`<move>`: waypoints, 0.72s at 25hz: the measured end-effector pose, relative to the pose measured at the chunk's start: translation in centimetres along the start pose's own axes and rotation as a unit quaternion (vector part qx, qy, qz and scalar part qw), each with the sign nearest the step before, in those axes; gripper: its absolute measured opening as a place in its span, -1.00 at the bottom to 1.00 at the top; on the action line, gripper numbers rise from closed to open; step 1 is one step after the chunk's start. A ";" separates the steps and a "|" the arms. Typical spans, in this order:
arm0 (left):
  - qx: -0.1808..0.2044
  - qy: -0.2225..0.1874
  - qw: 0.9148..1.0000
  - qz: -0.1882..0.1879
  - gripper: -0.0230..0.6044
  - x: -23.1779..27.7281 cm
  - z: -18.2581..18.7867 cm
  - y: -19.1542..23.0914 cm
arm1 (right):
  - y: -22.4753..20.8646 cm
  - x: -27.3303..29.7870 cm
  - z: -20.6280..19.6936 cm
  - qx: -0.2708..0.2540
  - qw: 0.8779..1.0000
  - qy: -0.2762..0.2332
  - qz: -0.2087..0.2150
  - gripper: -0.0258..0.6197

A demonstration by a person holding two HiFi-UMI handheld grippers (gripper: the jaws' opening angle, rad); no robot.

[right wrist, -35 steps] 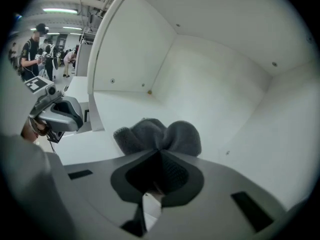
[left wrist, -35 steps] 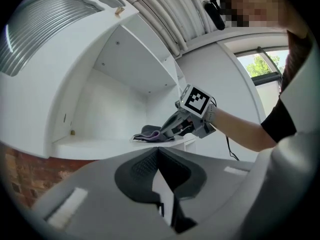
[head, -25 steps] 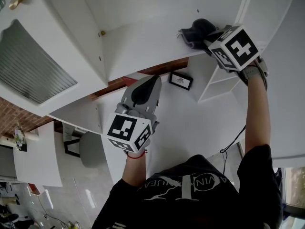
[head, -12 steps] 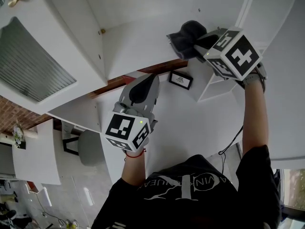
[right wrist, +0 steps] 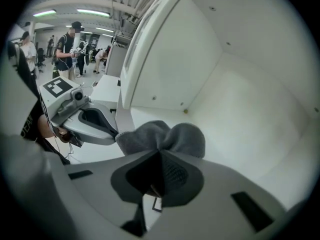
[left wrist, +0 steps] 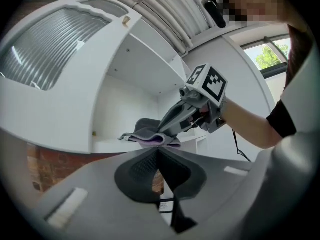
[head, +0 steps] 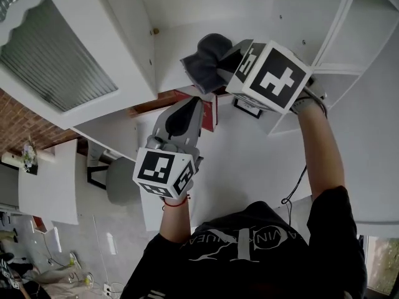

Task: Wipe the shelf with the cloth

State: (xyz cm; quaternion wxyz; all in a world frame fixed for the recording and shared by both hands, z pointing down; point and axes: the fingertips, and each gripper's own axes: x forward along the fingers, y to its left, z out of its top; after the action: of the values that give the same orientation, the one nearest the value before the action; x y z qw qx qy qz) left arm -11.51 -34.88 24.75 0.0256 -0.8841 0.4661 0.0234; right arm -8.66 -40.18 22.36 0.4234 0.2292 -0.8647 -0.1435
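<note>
A dark grey cloth [head: 204, 56] lies bunched on the white shelf [head: 168, 64] inside the open cupboard. My right gripper [head: 218, 66] is shut on the cloth and presses it onto the shelf floor. In the right gripper view the cloth [right wrist: 165, 135] bulges just past the closed jaws [right wrist: 159, 153], near the shelf's front edge. My left gripper [head: 189, 102] hovers below the shelf's front edge, shut with nothing in it. From the left gripper view [left wrist: 159, 152] I see the cloth [left wrist: 142, 133] and the right gripper [left wrist: 161, 133] right ahead.
The cupboard door with a ribbed glass panel [head: 59, 58] hangs open at the left. A side wall [head: 333, 23] closes the compartment on the right. A framed picture [head: 249, 109] and a red item [head: 202, 108] sit below. People stand in the background [right wrist: 67, 44].
The right gripper has dragged the cloth leftward along the shelf, closer to the left gripper. The left gripper has shifted only slightly.
</note>
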 end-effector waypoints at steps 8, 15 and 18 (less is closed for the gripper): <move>0.002 0.006 0.998 0.070 -0.89 -4.0 0.4 3.1 | 3.4 2.5 5.8 -0.060 0.996 -0.024 0.054 -0.85; 0.007 0.010 0.994 0.106 -0.89 -6.1 0.8 4.6 | 4.6 3.4 8.0 -0.068 0.994 -0.055 0.072 -0.85; 0.007 0.009 0.994 0.106 -0.89 -6.0 0.9 4.5 | 4.2 3.1 7.7 -0.055 0.994 -0.067 0.072 -0.85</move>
State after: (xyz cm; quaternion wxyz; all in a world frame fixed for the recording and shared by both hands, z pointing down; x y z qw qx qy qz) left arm -18.63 -32.37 24.16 0.0253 -0.8297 0.5574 0.0145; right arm -17.58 -37.80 21.66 0.3852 0.1323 -0.8965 -0.1745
